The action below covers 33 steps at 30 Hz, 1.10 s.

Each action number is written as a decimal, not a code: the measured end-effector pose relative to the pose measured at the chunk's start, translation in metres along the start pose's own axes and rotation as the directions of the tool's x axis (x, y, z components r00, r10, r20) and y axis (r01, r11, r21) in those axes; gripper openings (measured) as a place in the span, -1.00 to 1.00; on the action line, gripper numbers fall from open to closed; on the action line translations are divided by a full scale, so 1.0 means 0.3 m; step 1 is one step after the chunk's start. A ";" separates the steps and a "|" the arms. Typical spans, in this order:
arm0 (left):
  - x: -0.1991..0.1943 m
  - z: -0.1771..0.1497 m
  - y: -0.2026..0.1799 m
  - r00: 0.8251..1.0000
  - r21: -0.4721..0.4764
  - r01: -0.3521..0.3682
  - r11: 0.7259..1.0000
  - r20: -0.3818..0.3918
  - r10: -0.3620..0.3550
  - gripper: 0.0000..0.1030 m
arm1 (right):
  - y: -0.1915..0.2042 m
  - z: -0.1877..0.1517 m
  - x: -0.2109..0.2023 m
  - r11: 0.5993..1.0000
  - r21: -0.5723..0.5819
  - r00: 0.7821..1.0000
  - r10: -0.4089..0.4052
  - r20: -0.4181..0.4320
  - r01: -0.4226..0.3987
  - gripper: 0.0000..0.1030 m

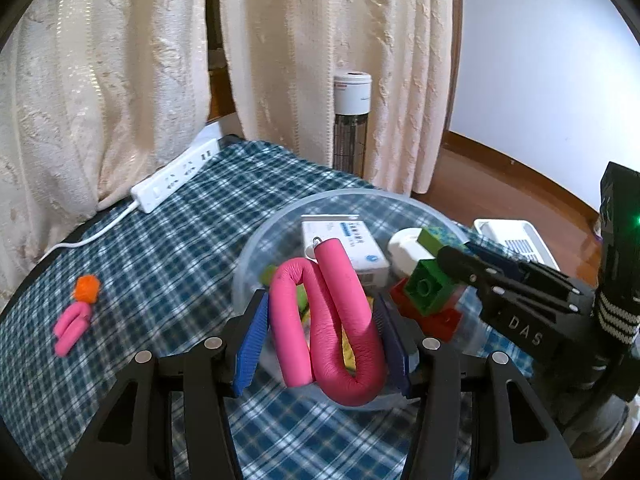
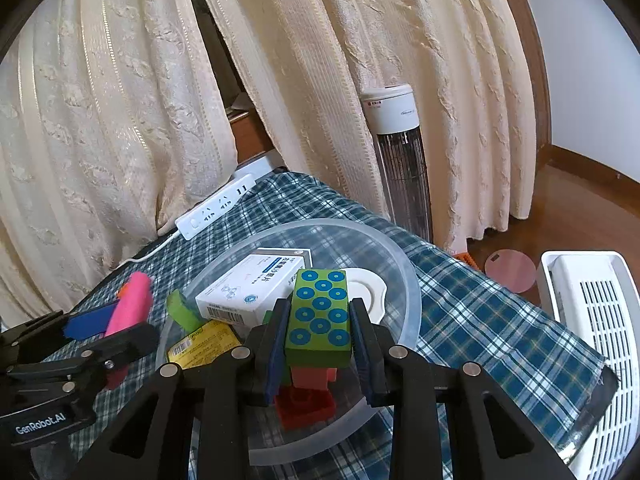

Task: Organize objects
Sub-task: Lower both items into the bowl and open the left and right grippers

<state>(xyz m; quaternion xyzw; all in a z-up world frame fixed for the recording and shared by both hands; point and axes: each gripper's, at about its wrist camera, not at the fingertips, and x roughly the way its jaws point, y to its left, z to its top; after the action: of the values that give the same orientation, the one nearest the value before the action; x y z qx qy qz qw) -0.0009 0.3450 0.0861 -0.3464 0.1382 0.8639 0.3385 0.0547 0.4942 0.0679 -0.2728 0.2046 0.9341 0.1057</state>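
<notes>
Gripping a bent pink foam roller between its blue pads, the left gripper holds it over the near rim of a clear plastic bowl on a worktop covered in a blue plaid cloth. The roller is folded into a loop, both pads pressing its sides, one end capped with a small metal ring.

Just right of it, the right gripper has its jaws clenched on a stack of toy bricks, above the bowl's near edge: a green brick with blue dots on top, red and green bricks below.

Inside the bowl lie a white medicine box with blue print, a round white container beside it toward the bowl's right side, a small green piece at the left wall and a yellow packet near the front.

Left of the bowl, well apart from it, a second pink roller lies on the cloth with an orange pompom touching its far end. Beyond the bowl, a white power strip sits at the worktop's far edge against cream curtains. A tower heater stands behind the bowl on the floor, and a white slatted basket stands to the bowl's right.
</notes>
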 end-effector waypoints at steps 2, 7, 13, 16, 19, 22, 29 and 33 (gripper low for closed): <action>0.013 0.010 -0.008 1.000 0.003 0.023 1.000 0.006 -0.023 0.07 | -0.002 -0.001 0.000 1.000 0.004 1.000 0.003 0.001 -0.003 -0.38; 0.046 0.020 0.008 0.999 -0.028 0.032 0.999 -0.005 -0.032 0.30 | -0.003 -0.001 0.001 1.000 0.001 1.000 0.001 0.000 -0.001 -0.38; 0.035 0.010 0.039 1.000 -0.049 0.013 0.999 -0.001 -0.013 0.30 | -0.004 0.010 0.015 1.000 -0.003 1.000 -0.011 -0.003 0.011 -0.38; 0.012 -0.001 0.038 1.000 -0.030 -0.005 1.000 0.014 0.006 0.31 | 0.003 0.023 0.036 1.000 -0.011 1.000 -0.016 -0.012 0.016 -0.38; -0.008 -0.013 0.043 0.999 -0.016 -0.022 1.000 0.025 0.022 0.30 | 0.003 0.035 0.063 1.000 -0.011 0.999 -0.024 -0.035 0.023 -0.38; -0.021 -0.019 0.061 0.999 -0.022 -0.025 0.999 0.027 0.026 0.30 | 0.000 0.047 0.088 0.999 -0.011 0.998 -0.033 -0.056 0.032 -0.38; -0.053 -0.042 0.129 0.999 -0.072 -0.035 0.997 0.025 0.037 0.30 | 0.004 0.073 0.131 0.995 -0.037 0.993 -0.090 -0.077 0.087 -0.38; -0.067 -0.056 0.170 0.999 -0.103 -0.044 0.994 0.025 0.047 0.31 | 0.006 0.069 0.127 0.996 -0.012 0.992 -0.092 -0.085 0.091 -0.12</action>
<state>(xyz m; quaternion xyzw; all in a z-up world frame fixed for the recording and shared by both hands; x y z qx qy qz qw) -0.0165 0.2899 0.0882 -0.3482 0.0967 0.8821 0.3023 0.0131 0.5051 0.0633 -0.3220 0.1927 0.9165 0.1386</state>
